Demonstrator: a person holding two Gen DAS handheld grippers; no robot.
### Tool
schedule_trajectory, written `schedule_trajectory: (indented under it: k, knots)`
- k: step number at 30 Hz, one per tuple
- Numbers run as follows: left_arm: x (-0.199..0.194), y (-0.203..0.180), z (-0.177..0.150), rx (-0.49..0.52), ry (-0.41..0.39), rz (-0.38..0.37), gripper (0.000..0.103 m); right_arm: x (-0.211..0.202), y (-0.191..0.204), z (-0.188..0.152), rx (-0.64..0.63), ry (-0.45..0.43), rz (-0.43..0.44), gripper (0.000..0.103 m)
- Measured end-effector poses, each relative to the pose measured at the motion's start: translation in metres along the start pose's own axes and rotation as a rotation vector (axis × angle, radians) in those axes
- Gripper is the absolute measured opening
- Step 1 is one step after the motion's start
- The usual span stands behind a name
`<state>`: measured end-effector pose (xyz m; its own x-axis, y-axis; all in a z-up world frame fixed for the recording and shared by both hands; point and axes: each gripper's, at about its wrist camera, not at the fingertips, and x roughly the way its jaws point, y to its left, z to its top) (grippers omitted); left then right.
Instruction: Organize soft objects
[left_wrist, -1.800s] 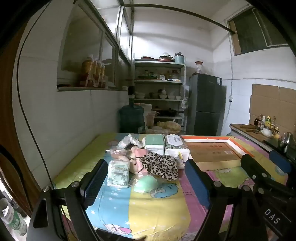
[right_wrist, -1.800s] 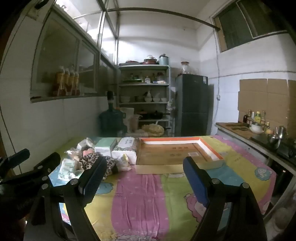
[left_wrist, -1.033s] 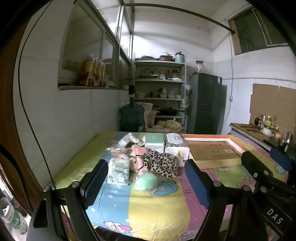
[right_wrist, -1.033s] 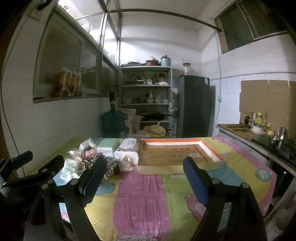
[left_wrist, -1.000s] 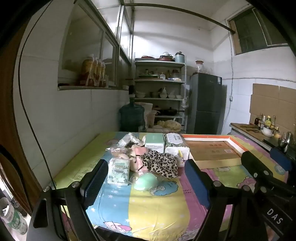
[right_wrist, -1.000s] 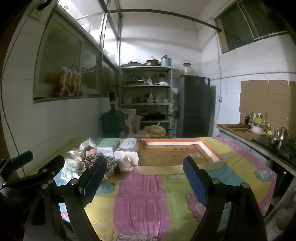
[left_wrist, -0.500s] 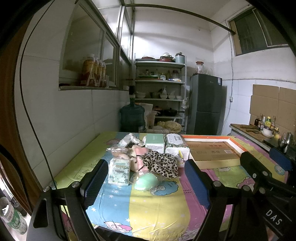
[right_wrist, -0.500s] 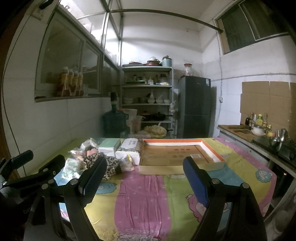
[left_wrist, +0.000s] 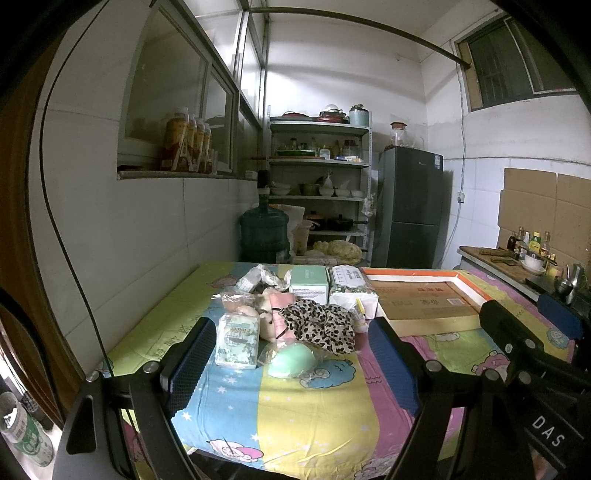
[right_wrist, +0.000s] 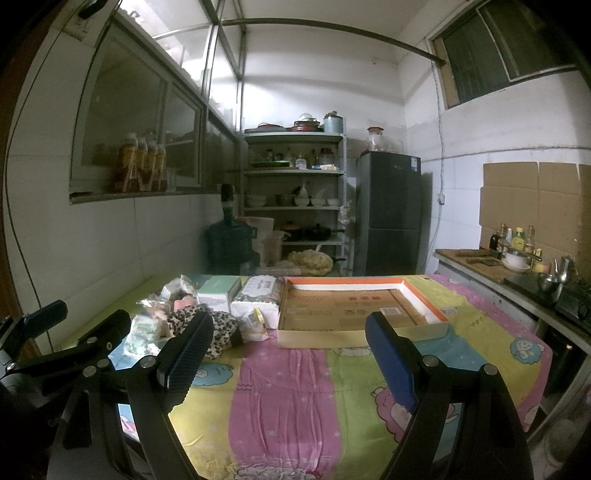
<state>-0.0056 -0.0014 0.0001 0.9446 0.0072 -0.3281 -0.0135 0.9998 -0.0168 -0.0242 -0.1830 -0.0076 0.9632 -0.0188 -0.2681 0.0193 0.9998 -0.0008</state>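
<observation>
Soft items (left_wrist: 291, 325) lie heaped at my eleven o'clock on the surface (right_wrist: 295, 398), just beside the empty tray (right_wrist: 424, 308) I judge they're meant for, so I hold the left hand-held gripper (left_wrist: 291, 365) and right hand-held gripper (right_wrist: 284, 360) released, grasping nothing.

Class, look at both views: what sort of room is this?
Most likely a home kitchen: a shelf of bowls and pots, a fridge and a counter with condiment bottles.
</observation>
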Motion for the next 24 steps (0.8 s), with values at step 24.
schedule_trajectory:
  k: [24]
  knots:
    - [-0.001, 0.000, 0.000, 0.000, -0.001, 0.000, 0.083, 0.000, 0.005, 0.002, -0.002, 0.001, 0.001, 0.086]
